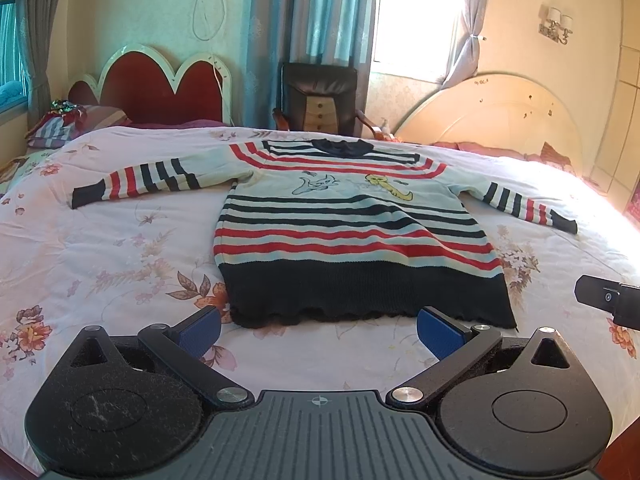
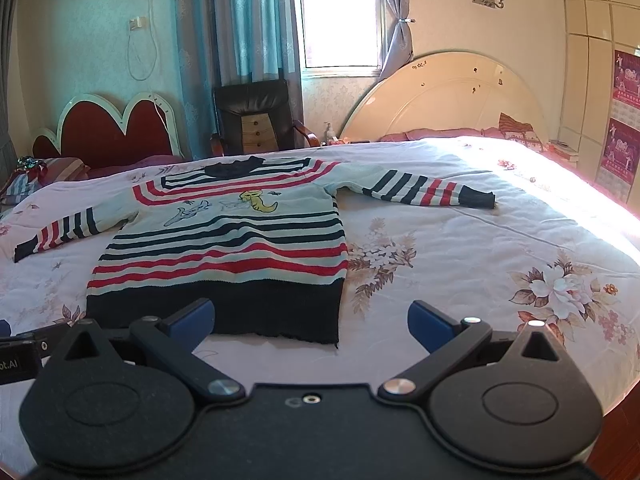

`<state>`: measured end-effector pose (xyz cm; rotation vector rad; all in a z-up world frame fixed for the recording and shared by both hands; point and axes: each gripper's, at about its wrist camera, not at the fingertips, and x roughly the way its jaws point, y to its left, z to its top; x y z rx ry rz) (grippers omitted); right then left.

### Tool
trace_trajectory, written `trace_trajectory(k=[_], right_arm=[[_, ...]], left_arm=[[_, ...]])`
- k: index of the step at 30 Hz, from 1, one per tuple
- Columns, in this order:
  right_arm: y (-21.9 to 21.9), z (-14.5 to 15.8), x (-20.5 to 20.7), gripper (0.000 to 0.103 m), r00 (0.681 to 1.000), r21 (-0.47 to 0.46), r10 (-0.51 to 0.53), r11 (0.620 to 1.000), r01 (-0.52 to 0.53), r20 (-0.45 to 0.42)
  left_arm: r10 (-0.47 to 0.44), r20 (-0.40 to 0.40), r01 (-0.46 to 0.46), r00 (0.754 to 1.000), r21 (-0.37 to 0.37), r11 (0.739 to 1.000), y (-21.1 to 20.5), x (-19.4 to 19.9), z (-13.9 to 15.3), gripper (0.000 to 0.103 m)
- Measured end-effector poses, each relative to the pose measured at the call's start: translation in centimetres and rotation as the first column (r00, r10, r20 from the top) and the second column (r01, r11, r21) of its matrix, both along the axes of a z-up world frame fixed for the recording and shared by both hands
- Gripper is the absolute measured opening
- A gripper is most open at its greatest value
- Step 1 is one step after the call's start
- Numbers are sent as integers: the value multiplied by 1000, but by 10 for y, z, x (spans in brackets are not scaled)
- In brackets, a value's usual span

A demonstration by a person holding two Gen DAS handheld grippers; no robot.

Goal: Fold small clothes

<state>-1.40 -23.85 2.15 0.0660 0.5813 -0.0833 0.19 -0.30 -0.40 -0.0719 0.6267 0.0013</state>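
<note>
Left wrist view looks along the left gripper (image 1: pixel 318 330), whose blue-padded fingers (image 1: pixel 202 330) are spread wide with nothing between them, hovering just near of the dark hem of a striped sweater (image 1: pixel 344 216). That sweater lies flat and face up on a floral bedspread (image 1: pixel 100 248), collar at the far end, both sleeves stretched out to left and right, with navy and red stripes and two cartoon figures across the chest. At the right edge of this view a black part of the right gripper (image 1: pixel 608 300) shows above the bedspread. Right wrist view shows the right gripper (image 2: pixel 312 324) equally wide open and empty, its left finger (image 2: pixel 192 318) in front of the hem near the sweater's right corner, its right finger over bare bedspread. Farther off stand a red scalloped headboard (image 2: pixel 108 132) on the left, a dark armchair (image 2: pixel 256 116) under the window (image 2: pixel 340 12), and a cream rounded headboard (image 2: pixel 452 96) on the right.
</note>
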Motion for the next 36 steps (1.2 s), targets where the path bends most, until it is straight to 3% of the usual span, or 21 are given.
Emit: trace_trajectory(k=[32, 34, 36], right_arm=[[13, -3, 5, 102, 999, 1, 29, 1000, -29, -19], [8, -4, 6, 102, 1000, 12, 25, 1000, -25, -13], [-2, -3, 8, 102, 1000, 42, 14, 999, -14, 8]], left_arm=[[11, -24, -11, 1000, 0, 1000, 8, 3, -2, 103], [9, -21, -10, 1000, -18, 1000, 9, 8, -2, 103], [-4, -22, 5, 1000, 9, 1000, 4, 17, -3, 103]])
